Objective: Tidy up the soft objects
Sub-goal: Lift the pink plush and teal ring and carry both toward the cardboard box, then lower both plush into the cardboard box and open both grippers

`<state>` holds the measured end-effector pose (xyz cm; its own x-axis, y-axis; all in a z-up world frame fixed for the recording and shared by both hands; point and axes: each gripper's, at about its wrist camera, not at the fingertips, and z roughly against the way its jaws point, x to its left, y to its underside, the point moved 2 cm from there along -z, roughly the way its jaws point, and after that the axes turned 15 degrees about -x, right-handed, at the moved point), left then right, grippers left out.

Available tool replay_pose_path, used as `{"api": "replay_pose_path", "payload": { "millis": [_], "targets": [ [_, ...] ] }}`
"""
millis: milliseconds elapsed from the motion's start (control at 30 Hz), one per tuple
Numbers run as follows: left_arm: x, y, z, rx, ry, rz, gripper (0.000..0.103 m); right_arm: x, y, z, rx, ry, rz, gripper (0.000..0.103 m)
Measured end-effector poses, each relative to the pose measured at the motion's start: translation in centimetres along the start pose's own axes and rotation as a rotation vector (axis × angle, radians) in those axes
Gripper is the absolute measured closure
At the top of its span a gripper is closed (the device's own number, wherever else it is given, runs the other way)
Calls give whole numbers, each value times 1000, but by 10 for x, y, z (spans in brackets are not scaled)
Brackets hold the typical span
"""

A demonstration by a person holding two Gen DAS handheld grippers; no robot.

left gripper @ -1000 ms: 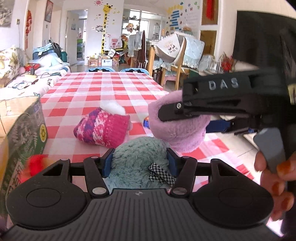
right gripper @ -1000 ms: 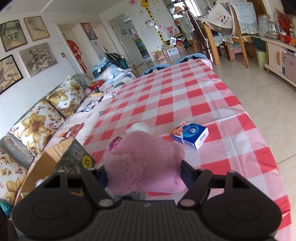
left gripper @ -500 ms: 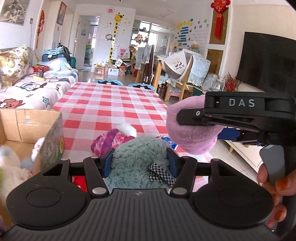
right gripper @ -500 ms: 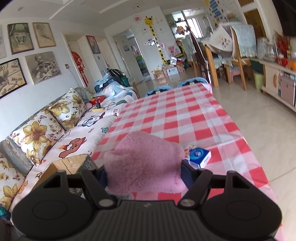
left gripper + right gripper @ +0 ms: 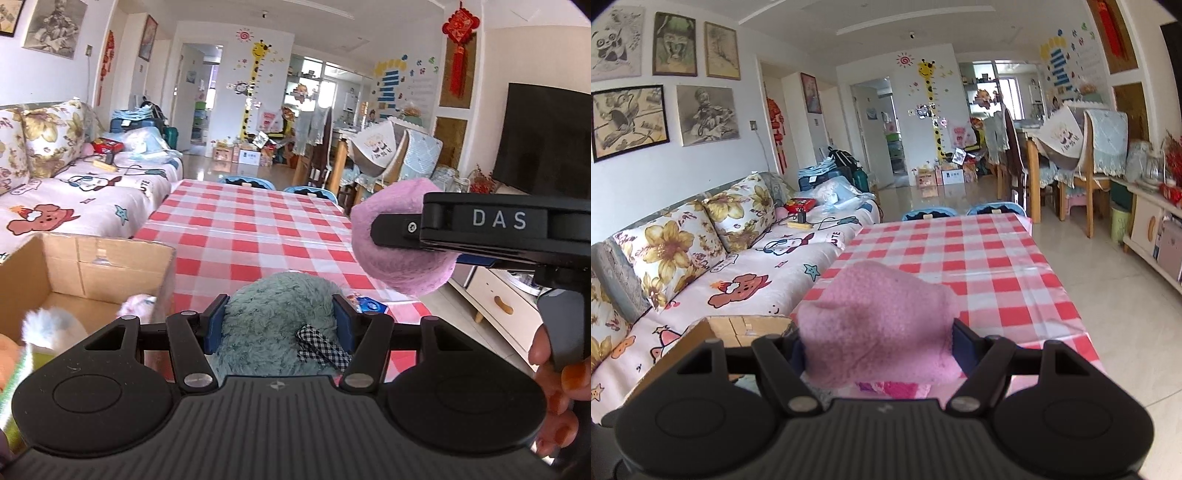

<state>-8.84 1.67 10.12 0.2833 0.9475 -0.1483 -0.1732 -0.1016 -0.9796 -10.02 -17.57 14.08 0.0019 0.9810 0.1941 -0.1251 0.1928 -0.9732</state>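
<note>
Left gripper (image 5: pixel 279 321) jaws clamped on teal plush toy (image 5: pixel 273 317), held above checked table (image 5: pixel 240 236). Right gripper (image 5: pixel 879 339) jaws clamped on pink plush toy (image 5: pixel 875 325), also aloft. Open cardboard box (image 5: pixel 92 258) at left, soft toys inside.

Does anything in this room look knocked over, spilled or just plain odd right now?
Nothing looks spilled or broken. The one stray is a small blue packet lying alone near the checked table's near right edge, not a soft thing. The teal plush and pink plush are each gripped, with the cardboard box at the left.
</note>
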Motion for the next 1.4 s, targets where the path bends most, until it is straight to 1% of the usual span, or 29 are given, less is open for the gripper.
{"api": "replay_pose_path", "payload": {
  "millis": [267, 567, 1067, 1267, 1400],
  "targets": [
    [17, -5, 5, -13, -34, 8, 32, 25, -4, -4, -27, -15, 64, 30],
    [45, -15, 9, -30, -93, 24, 31, 62, -2, -11, -36, -72, 125, 30],
    [93, -20, 12, -33, -248, 75, 31, 113, 9, -27, -14, -169, 180, 29],
    [104, -24, 16, -48, -298, 85, 31, 133, 16, -35, 2, -212, 193, 29],
    [109, -24, 15, -45, -324, 88, 30, 139, 20, -39, 13, -238, 175, 29]
  ]
}}
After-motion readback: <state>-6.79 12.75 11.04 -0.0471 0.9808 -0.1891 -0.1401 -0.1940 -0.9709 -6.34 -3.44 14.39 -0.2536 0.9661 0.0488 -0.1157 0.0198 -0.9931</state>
